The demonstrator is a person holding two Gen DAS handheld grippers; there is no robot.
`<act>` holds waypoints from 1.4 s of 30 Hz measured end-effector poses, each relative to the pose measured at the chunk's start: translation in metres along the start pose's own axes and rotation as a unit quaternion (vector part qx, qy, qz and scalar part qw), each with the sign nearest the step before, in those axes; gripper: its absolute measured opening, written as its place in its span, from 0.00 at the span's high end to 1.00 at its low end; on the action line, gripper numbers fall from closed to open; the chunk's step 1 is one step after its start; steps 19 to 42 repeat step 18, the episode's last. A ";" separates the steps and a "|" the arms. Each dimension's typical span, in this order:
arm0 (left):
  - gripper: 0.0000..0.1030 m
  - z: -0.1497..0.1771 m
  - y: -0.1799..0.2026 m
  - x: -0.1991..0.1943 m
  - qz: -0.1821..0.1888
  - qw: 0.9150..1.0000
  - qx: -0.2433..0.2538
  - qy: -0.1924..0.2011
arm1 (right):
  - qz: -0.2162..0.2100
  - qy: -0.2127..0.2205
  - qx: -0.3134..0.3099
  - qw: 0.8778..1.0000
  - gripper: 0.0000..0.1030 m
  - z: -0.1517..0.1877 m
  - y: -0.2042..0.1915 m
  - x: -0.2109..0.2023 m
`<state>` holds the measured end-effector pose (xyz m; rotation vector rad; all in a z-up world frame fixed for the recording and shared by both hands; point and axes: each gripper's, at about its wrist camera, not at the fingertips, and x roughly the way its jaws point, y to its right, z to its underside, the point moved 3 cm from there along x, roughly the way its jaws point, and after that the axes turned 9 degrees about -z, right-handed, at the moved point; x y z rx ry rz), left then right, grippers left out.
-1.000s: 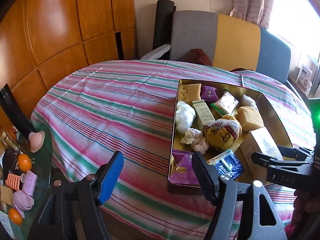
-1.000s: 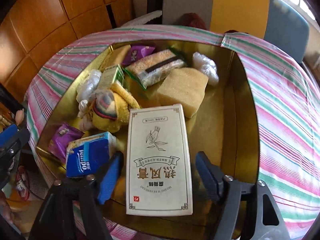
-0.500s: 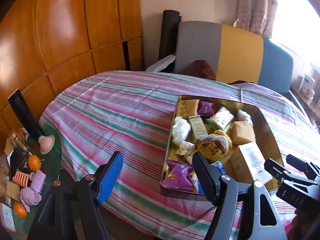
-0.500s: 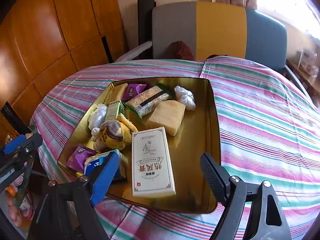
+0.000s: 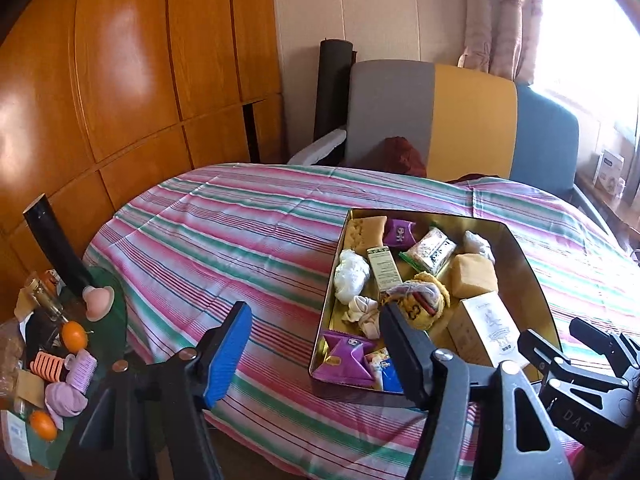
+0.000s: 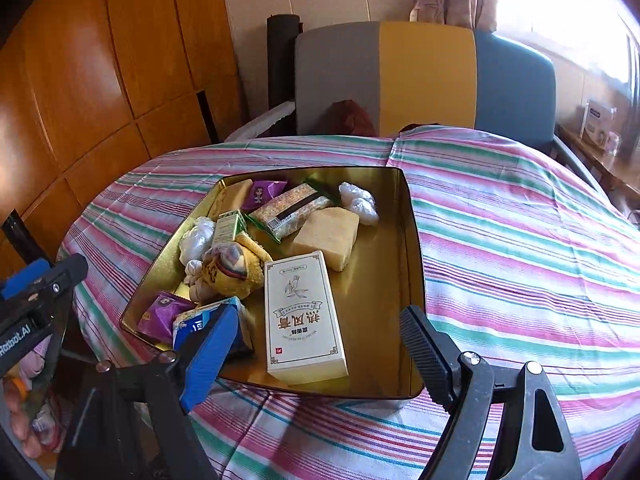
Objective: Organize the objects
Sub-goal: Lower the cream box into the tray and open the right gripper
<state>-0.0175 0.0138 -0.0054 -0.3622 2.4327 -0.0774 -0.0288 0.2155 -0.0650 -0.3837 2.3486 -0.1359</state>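
Note:
A gold tin tray [image 6: 412, 240] [image 5: 532, 272] sits on the striped tablecloth [image 5: 240, 240]. It holds a cream box with printed characters [image 6: 304, 316] [image 5: 486, 330], a tan sponge block [image 6: 326, 232], a yellow knitted toy [image 6: 230, 268] [image 5: 424, 304], purple packets [image 6: 162, 316], a blue packet [image 6: 192, 324], white bundles and snack packs. My left gripper [image 5: 316, 348] is open and empty, held back above the table's front edge left of the tray. My right gripper [image 6: 316, 344] is open and empty, held back above the tray's near end.
A grey, yellow and blue chair [image 6: 424, 76] stands behind the table. Wooden panels [image 5: 120, 80] line the left wall. A low green side table [image 5: 112, 320] at the left carries oranges, hair rollers and bottles. A window [image 5: 592, 40] is at the right.
Both grippers have drawn back and up from the tray, so it looks smaller and farther. The right gripper had been straddling the cream box; it now sits clear of it. Both stay open.

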 end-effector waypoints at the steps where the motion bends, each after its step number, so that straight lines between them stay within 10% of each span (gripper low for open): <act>1: 0.36 0.000 0.000 0.000 0.002 1.000 -0.001 0.000 | -0.001 0.000 -0.001 1.000 0.18 0.000 -0.001 0.000; 42: 0.43 0.000 -0.001 -0.002 0.012 1.000 0.005 0.026 | 0.000 -0.006 -0.009 1.000 0.18 0.001 -0.008 0.006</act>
